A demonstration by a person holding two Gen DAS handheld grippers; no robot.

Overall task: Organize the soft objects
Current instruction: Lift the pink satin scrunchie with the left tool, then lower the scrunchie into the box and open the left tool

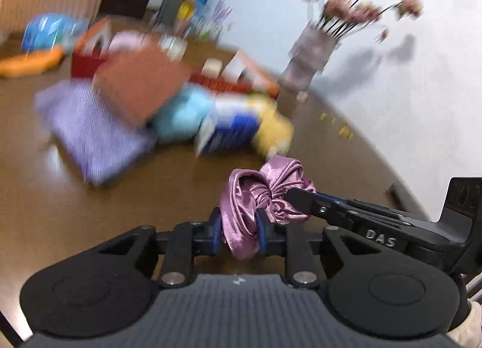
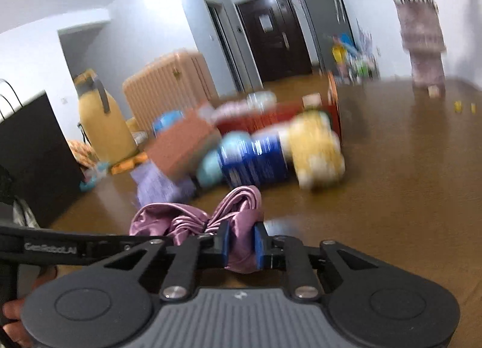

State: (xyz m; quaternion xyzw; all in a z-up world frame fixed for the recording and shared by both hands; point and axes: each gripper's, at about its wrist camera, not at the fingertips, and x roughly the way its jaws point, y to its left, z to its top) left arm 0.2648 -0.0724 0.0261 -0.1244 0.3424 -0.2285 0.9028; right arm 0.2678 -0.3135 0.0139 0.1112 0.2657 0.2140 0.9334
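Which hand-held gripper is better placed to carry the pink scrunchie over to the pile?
Probably left. Both the left hand-held gripper and right hand-held gripper clamp the pink satin scrunchie, but the pile's purple striped cloth sits toward the left side.

On the worktop [image 1: 150, 197] a scrunchie [image 1: 259, 197] was held between the two grippers, the left gripper [image 1: 239, 232] on one loop and the right gripper [image 2: 241, 247] on the other. Behind it lay a pile of soft things [image 1: 168, 112], and behind the pile stood a box [image 1: 229, 76]. A vase [image 1: 310, 58] stood to the right, near the wall.
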